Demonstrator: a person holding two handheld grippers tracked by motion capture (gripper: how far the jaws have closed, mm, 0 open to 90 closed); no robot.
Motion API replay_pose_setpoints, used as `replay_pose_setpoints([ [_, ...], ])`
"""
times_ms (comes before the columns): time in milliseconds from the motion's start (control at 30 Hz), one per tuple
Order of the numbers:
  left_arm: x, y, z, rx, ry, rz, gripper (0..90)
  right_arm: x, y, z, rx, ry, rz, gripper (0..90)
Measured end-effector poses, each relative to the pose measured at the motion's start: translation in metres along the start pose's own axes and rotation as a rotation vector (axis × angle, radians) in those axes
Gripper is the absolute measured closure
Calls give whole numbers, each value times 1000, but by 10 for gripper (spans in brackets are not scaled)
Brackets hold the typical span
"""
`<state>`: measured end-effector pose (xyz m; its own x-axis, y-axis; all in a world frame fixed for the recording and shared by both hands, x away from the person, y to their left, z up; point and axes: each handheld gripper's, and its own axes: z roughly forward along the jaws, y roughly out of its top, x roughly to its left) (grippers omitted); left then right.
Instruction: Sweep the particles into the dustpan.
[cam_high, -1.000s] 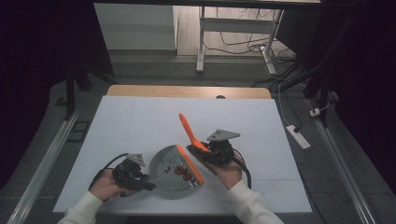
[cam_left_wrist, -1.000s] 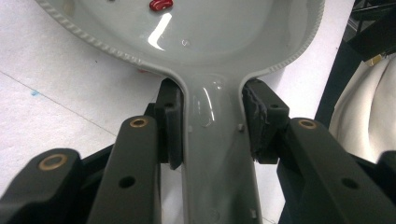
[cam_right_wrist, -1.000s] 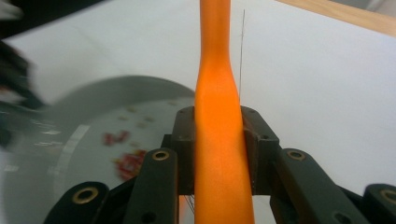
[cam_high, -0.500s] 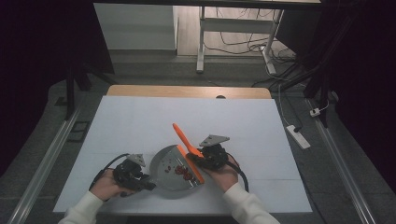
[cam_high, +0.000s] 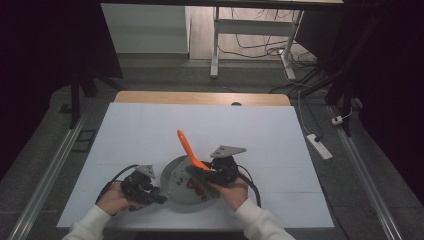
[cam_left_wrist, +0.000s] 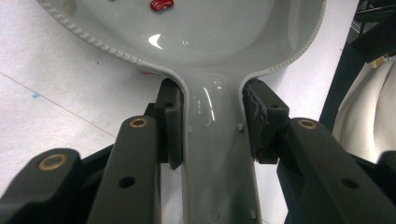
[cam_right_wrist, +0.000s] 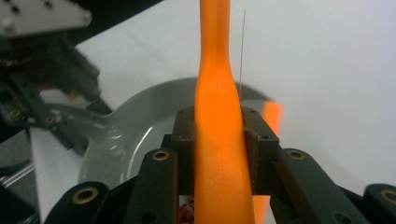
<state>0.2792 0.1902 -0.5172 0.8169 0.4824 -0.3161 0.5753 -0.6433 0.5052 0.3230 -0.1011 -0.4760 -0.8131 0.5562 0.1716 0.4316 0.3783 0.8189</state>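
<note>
A grey pan (cam_high: 176, 186) lies on the white table near its front edge, with red food bits (cam_high: 193, 184) inside. My left gripper (cam_high: 150, 194) is shut on the pan's handle (cam_left_wrist: 217, 154), its pads pressing both sides just below the bowl (cam_left_wrist: 219, 37). A red bit (cam_left_wrist: 161, 4) sits at the bowl's far side. My right gripper (cam_high: 206, 175) is shut on an orange spatula (cam_high: 187, 147), whose handle slants up and to the left over the pan. In the right gripper view the spatula (cam_right_wrist: 218, 116) runs straight up between the pads, with the pan (cam_right_wrist: 135, 135) behind it.
The white table top (cam_high: 270, 135) stretches out behind and to both sides of the pan. A wooden strip (cam_high: 200, 98) edges its far side. Metal rails (cam_high: 50, 170) run along the floor on both sides, and a power strip (cam_high: 318, 146) lies to the right.
My right gripper has carried the spatula a little to the left and down over the pan, so the handle's tip now sits further left. The left gripper and the pan have stayed put.
</note>
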Motion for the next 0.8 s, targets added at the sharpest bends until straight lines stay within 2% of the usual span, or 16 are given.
replay_pose_setpoints([
  [200, 1, -1, -1, -9, 5, 1, 619, -17, 3, -15, -37, -44, 26, 700],
  [433, 0, -2, -4, -44, 35, -17, 619, -27, 9, -32, -76, -57, 4, 700],
  [567, -1, -6, -7, -79, 45, -47, 619, -31, 9, -46, -97, -60, -19, 701],
  [633, -1, -7, -9, -94, 64, -65, 619, -34, 9, -55, -102, -67, -35, 701],
  [800, -3, -9, -12, -151, 97, -107, 620, -42, 3, -74, -111, -87, -40, 701],
])
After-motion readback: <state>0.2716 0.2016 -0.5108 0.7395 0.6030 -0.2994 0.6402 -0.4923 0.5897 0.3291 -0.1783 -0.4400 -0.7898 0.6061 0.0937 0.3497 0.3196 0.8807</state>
